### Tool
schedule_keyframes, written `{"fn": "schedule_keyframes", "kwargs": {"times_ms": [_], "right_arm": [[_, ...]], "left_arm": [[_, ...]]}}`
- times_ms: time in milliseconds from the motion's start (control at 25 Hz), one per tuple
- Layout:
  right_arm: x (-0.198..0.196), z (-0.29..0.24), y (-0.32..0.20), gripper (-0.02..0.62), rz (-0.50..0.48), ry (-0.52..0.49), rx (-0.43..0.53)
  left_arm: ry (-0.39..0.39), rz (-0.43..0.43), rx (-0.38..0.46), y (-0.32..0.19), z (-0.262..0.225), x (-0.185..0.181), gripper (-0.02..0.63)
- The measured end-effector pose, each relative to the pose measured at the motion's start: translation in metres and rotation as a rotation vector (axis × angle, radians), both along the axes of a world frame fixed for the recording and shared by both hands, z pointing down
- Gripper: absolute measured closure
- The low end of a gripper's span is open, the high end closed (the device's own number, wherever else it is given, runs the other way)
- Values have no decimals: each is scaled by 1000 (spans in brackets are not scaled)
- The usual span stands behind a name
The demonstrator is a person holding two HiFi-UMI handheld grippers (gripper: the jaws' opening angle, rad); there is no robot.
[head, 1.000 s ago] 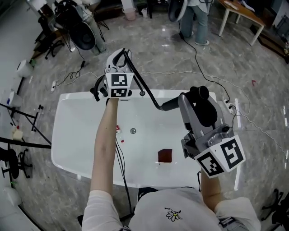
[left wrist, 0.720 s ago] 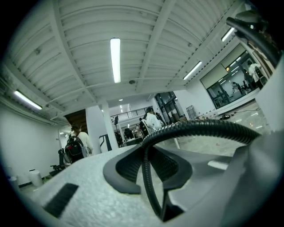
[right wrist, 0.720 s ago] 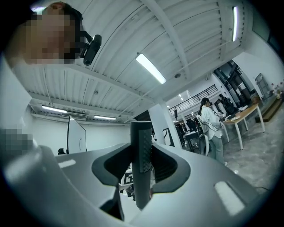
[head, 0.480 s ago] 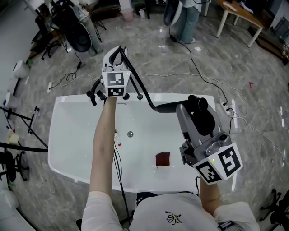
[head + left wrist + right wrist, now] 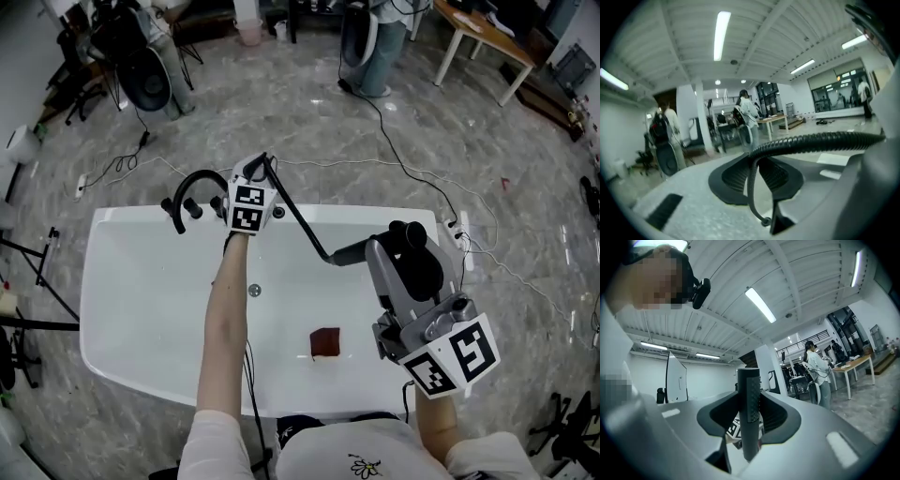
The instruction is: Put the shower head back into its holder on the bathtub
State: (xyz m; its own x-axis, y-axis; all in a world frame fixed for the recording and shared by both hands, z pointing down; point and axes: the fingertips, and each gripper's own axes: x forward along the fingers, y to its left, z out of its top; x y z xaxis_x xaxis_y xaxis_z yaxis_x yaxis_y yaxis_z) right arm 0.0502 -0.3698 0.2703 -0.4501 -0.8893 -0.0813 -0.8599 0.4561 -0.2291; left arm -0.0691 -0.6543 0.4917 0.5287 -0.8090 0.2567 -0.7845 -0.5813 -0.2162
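The black shower head handle (image 5: 349, 251) sticks out leftward over the white bathtub (image 5: 122, 281), and my right gripper (image 5: 380, 247) is shut on it. In the right gripper view the handle (image 5: 749, 408) stands upright between the pads. A black ribbed hose (image 5: 295, 211) runs from the handle up to my left gripper (image 5: 251, 178), which is shut on it at the tub's far rim. The hose (image 5: 751, 187) passes between the left pads and bends off to the right. A black curved fitting with knobs (image 5: 187, 195) stands on the far rim just left of the left gripper.
A dark red square (image 5: 325, 342) and a round drain (image 5: 254, 291) lie on the tub floor. Cables (image 5: 412, 178) trail over the marble floor behind the tub. A person (image 5: 370, 37) stands at the back, with a table (image 5: 478, 28) at the back right and stands (image 5: 37, 253) at the left.
My left gripper has come down with the hose from high above the tub to its far rim, beside the black fitting. My right gripper sank slightly with the handle.
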Motion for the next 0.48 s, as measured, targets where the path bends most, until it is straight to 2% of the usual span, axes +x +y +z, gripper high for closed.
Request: {"fn": "schedule_keyframes", "kwargs": {"times_ms": [80,160,400,480], "right_arm": [[-8,3,-5,454,-8,20,-9],[-20,7,-10,454,-22,46,-11],[-50,16,-26,454,-26,101,3],[-55,20,-32,454,-16,109,14]], "left_arm": [[35,25,-126,15,51,5,535],[38,18,-205,29,99,1,535],[135,-81,-356,49,188,-22,514],[177,-100,-400,55,207,-25,472]]}}
